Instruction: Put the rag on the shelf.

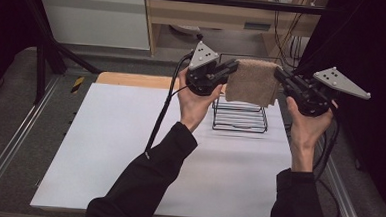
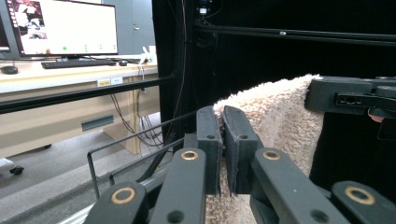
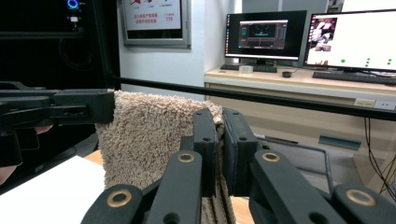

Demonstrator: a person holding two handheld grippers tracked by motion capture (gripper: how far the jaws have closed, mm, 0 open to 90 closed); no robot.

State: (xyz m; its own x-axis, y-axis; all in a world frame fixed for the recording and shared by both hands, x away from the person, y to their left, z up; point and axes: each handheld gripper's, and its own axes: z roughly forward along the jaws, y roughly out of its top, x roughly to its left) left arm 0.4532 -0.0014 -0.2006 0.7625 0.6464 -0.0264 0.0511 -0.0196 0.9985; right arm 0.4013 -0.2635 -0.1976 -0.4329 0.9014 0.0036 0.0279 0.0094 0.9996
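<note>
Gripping opposite top corners, the left gripper (image 1: 231, 67) and right gripper (image 1: 280, 74) clamp the beige towel (image 1: 252, 82), holding it spread above the far wire rack (image 1: 239, 118), likely for draping.

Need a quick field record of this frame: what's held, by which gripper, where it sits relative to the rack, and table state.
held item: beige towel, hanging folded
left gripper: shut on towel's left top corner
right gripper: shut on towel's right top corner
towel position: lifted, stretched between both grippers, above the black wire rack
towel-rack contact: cannot tell
rack location: far side of the white table
hands: one on each gripper
</note>
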